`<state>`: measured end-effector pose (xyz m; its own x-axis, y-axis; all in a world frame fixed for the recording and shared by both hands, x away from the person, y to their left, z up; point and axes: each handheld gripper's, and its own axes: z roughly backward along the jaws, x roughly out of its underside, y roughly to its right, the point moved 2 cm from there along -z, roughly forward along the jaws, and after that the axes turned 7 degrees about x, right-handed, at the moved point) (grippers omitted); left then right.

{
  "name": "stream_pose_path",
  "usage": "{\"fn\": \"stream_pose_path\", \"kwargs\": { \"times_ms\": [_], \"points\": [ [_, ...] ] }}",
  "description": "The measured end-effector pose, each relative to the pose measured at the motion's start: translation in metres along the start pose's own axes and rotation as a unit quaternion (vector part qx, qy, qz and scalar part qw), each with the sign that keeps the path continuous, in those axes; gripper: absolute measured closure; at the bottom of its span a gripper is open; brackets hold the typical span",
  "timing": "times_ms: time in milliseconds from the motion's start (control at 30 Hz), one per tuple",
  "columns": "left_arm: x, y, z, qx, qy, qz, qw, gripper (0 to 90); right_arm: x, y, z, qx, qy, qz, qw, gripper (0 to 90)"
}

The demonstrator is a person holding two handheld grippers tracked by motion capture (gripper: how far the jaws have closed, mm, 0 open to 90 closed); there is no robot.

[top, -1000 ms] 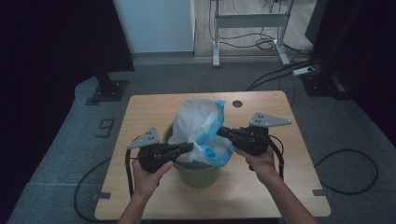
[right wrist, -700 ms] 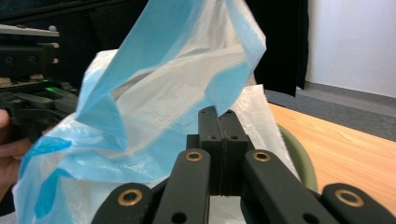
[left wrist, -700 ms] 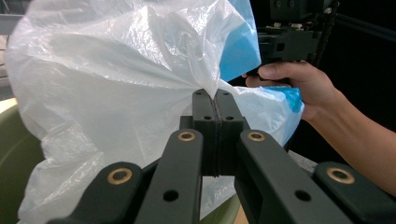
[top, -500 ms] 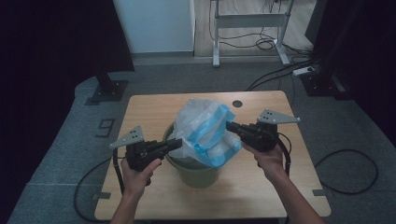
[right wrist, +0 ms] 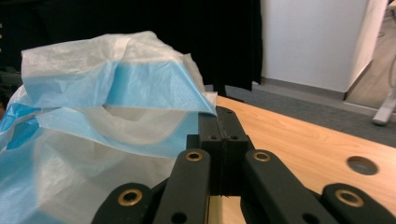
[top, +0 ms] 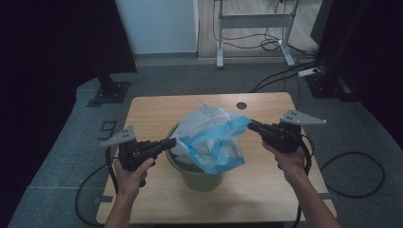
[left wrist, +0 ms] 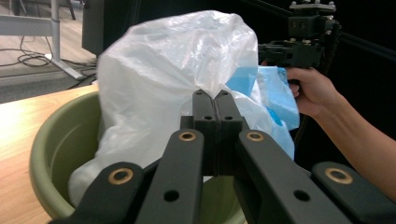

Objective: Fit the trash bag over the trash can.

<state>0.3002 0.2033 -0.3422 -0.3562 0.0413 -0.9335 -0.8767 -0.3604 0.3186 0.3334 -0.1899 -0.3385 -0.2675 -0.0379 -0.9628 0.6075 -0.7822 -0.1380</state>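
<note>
Two hand-held grippers on one bag. High view: left hand-held gripper (top: 167, 143) and right hand-held gripper (top: 252, 125) each pinch an opposite edge of the white-and-blue plastic bag (top: 211, 137), which sits in and over the green bucket (top: 199, 178) mid-bench (top: 152, 111); pulled apart like that, likely to spread the mouth over the rim as a liner. Left gripper view: jaws fully closed, film of the bag (left wrist: 173, 79) clamped between the tips, bucket wall (left wrist: 60, 149) below; opposite hand (left wrist: 313, 88) holds the far side. Right gripper view: jaws closed tight on the blue-banded hem (right wrist: 154, 88), bag taut towards the camera. Rim not yet covered.
</note>
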Motion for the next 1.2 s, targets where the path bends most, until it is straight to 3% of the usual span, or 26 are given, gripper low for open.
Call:
{"fn": "stream_pose_path", "kwargs": {
  "times_ms": [133,333,367,433,567,867,1000,1200],
  "points": [
    [-0.001,-0.004,0.003,-0.002,0.002,0.007,1.0000,90.0,-0.003,0.006,0.005,0.007,0.002,-0.001,1.0000,89.4],
    [0.006,-0.012,0.002,-0.005,-0.005,0.019,0.9998,90.0,0.006,0.006,-0.005,-0.002,-0.010,-0.002,0.9999,89.2],
    [0.007,-0.012,0.001,-0.006,-0.005,0.021,0.9997,90.0,0.007,0.005,-0.008,-0.003,-0.010,-0.004,0.9999,87.1],
    [0.009,-0.014,0.001,-0.007,-0.006,0.023,0.9997,90.0,0.010,0.001,-0.012,-0.006,-0.007,-0.011,0.9999,68.3],
    [0.011,-0.017,0.000,-0.014,-0.005,0.029,0.9995,90.0,0.014,-0.011,-0.010,-0.013,0.002,-0.025,0.9996,51.0],
    [0.014,-0.019,-0.005,-0.024,-0.009,0.035,0.9991,90.0,0.039,-0.045,0.009,-0.067,-0.018,-0.011,0.9975,39.0],
    [0.014,-0.020,-0.007,-0.032,-0.013,0.034,0.9988,90.0,0.045,-0.055,0.016,-0.063,-0.017,-0.009,0.9978,34.1],
    [0.014,-0.020,-0.007,-0.046,-0.014,0.032,0.9983,90.0,0.049,-0.036,0.025,-0.039,-0.012,-0.033,0.9986,32.7]
  ]
}}
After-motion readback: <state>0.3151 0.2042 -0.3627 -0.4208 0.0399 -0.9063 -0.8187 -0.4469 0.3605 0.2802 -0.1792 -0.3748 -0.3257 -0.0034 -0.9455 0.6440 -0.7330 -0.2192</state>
